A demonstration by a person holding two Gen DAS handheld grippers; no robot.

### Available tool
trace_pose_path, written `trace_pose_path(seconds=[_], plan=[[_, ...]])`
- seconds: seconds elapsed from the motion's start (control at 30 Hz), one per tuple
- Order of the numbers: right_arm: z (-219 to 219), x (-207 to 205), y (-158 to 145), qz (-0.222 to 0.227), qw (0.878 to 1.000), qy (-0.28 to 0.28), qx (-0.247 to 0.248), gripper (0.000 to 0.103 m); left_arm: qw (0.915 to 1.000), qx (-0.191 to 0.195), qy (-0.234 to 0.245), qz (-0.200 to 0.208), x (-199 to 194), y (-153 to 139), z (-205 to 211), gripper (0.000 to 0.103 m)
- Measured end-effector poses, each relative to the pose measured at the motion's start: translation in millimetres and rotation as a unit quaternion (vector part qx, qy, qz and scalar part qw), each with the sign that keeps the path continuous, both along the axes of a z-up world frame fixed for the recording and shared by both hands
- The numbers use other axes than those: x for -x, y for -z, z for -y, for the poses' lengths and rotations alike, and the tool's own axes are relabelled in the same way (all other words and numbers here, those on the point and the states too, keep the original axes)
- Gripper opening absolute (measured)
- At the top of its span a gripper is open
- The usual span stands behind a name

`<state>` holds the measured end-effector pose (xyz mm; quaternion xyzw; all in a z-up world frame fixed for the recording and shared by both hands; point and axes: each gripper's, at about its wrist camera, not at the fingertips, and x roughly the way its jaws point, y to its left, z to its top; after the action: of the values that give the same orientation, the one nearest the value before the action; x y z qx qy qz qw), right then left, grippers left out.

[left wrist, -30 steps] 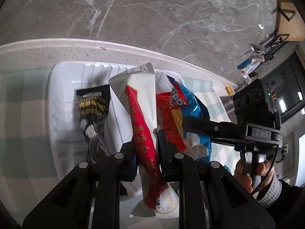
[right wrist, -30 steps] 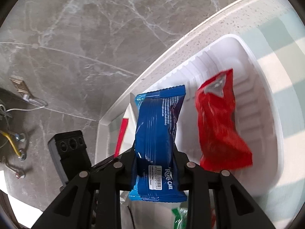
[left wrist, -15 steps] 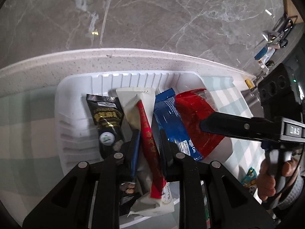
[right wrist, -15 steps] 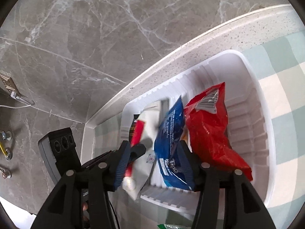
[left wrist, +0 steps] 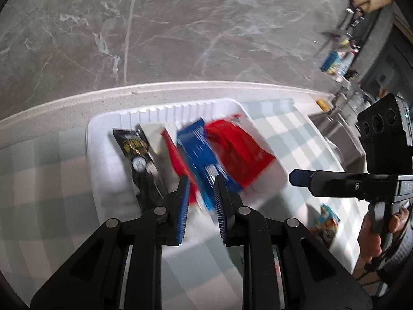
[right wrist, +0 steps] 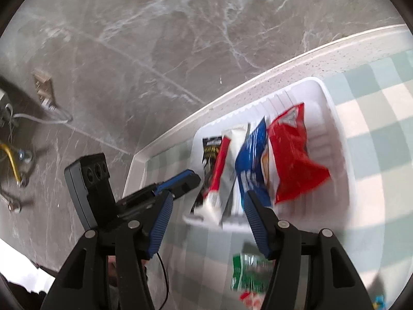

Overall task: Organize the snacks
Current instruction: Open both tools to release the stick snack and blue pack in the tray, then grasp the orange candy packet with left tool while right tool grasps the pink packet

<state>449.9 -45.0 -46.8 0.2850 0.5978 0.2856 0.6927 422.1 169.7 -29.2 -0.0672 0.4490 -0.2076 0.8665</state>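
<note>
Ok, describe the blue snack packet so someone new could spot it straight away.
Find the white ribbed tray on the checked tablecloth. Four packets stand side by side in it; the blue packet is third from the black one, wedged between the white-and-red stick pack and the big red bag.

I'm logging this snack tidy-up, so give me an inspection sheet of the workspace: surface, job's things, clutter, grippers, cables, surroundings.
Surface: green-and-white checked cloth on a pale speckled counter.
Job's things: white tray holding black packet, white-and-red packet, blue packet and red bag, side by side.
Clutter: green packet and blue-and-orange packet on the cloth outside the tray.
Grippers: left gripper and right gripper, jaws apart, nothing held.
Cables: grey cable and yellow cable on the floor.
Surroundings: grey marble floor.
</note>
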Motion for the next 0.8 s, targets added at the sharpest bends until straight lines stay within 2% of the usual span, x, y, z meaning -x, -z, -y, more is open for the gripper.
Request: trace_pose_path(seconds=[0.07,0.1,0.17,0.2,0.23,0.33,0.57,0.7,0.8], plan=[[2,16,-9,0.007,1.0,-0.008,0.008,0.061,0.9999,0.001,0.011,-0.003,19,-1,3,0.019],[4,24,-13,0.012,1.0,-0.011,0.012,0.061,0.9998,0.001,0.017,-0.005,31,-3,1,0.023],[7,42,-21,0.02,0.999,-0.018,0.022,0.062,0.9994,-0.001,0.032,-0.01,54,-2,5,0.034],[10,52,-24,0.022,0.999,-0.021,0.026,0.062,0.9991,-0.004,0.039,-0.013,64,-2,8,0.048],[12,60,-25,0.022,0.999,-0.023,0.025,0.064,0.9988,-0.005,0.047,-0.015,76,0,10,0.051],[18,90,-29,0.02,0.999,-0.034,0.02,0.065,0.9971,-0.008,0.07,-0.029,115,3,19,0.051],[25,161,-36,0.04,0.993,-0.097,0.056,0.065,0.9919,-0.056,0.102,-0.051,202,17,44,0.051],[18,199,-34,0.048,0.984,-0.15,0.08,0.065,0.9885,-0.08,0.11,-0.067,229,29,59,0.051],[3,227,-28,0.059,0.972,-0.202,0.104,0.065,0.9876,-0.09,0.104,-0.075,235,36,66,0.051]])
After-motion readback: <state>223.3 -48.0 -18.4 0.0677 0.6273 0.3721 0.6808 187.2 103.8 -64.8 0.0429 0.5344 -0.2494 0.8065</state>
